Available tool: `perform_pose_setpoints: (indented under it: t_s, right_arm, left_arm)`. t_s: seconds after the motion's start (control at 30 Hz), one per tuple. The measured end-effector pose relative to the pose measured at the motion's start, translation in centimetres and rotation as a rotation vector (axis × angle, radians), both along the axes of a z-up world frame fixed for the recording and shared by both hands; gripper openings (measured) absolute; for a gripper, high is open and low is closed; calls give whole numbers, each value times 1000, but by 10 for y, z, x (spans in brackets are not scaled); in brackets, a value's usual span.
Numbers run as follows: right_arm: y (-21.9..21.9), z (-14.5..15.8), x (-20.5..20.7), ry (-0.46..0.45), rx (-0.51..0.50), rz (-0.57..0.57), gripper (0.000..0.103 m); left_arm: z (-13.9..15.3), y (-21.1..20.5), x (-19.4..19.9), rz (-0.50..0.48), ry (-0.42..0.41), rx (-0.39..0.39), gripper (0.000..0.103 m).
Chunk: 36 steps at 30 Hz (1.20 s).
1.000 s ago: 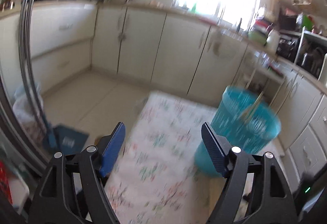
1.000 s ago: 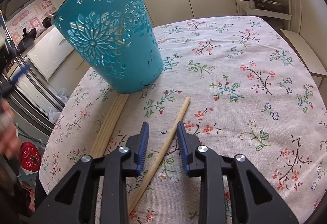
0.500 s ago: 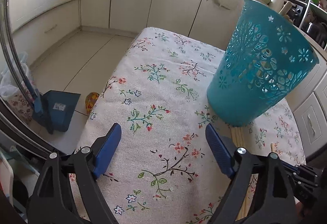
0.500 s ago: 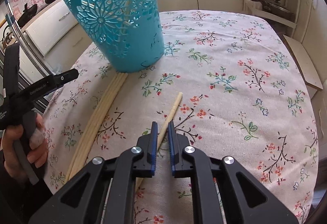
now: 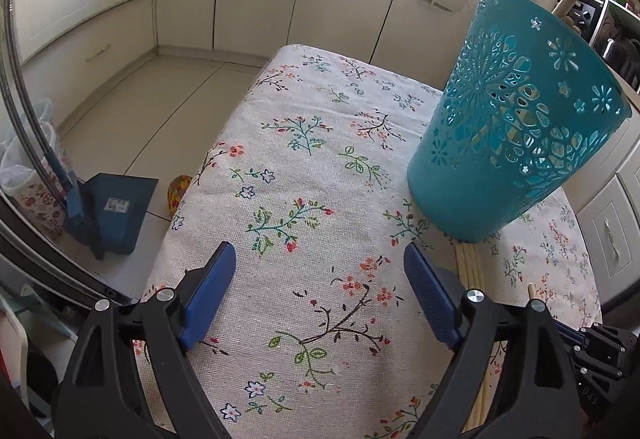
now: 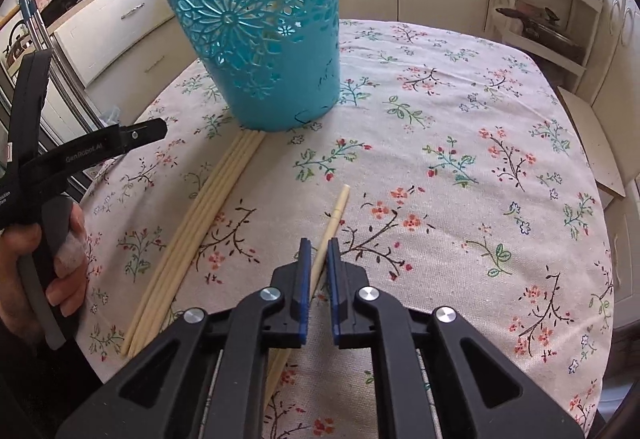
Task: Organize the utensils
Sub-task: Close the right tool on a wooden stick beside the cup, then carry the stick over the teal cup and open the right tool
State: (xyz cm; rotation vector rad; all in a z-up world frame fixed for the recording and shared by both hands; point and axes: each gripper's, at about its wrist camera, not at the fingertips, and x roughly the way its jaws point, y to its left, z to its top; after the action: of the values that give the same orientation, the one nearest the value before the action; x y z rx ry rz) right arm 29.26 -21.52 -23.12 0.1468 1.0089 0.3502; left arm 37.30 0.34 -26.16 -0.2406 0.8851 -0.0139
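Now that my right claw [image 6: 318, 259] has pinched down on the lone chopstick [image 6: 334, 217], where a second ago its blue pads stood clearly apart on either side of the stick, I take the pick-up as made and the lift as the step in hand. The pads press the stick near its middle; its far tip runs ahead of the claw toward the teal basket [image 6: 264, 35], and its near end passes back under the claw body, lying on the flowered worktop [image 6: 480, 167].

Just left of that claw lies a bundle of chopsticks [image 6: 200, 215], side by side, their far ends touching or tucked under the basket's foot; I cannot tell which. These are untouched, so most of the sorting is, I judge, yet to do. The basket stands ahead and slightly left of the right claw, well within a short carry.

My left claw [image 5: 320, 295] has dropped lower over the worktop than it was a second ago, when its view showed mostly cupboards and floor. Its jaws gape wide with nothing between them but cloth, and the pads touch nothing. From it, the basket is ahead and to the right, with a wooden handle [image 5: 562, 5] showing above its rim, and the bundle's ends show just past its right pad [image 5: 430, 299].
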Motion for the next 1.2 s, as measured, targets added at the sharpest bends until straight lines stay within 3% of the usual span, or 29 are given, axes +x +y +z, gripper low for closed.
perform_pose_setpoints:
  t_s: [0.17,0.37,0.47,0.6,0.73,0.93,1.07,1.2]
  right_arm:
    - [-24,31,-11,-59,216,-46,6]
    - [-42,91,-14,-186,374,-38,5]
    - [-44,116,-13,-252,408,-29,5]
    - [-36,133,-2,-301,374,-13,5]
    - [-37,125,5,-274,394,-18,5]
    - [-52,118,4,-219,520,-19,5]
    - [-53,103,20,-82,510,13,5]
    - [-47,75,44,57,396,4,5]
  left_arm:
    - [0,0,0,4,1,-4,83]
    - [0,0,0,1,2,0,84]
    - [0,0,0,1,2,0,84]
    - [0,0,0,1,1,-1,84]
    - [-1,0,0,2,0,-5,84]
    - [-1,0,0,-4,0,-4,84]
    - [-1,0,0,-5,1,-2,84]
    - [0,0,0,-5,2,1,84]
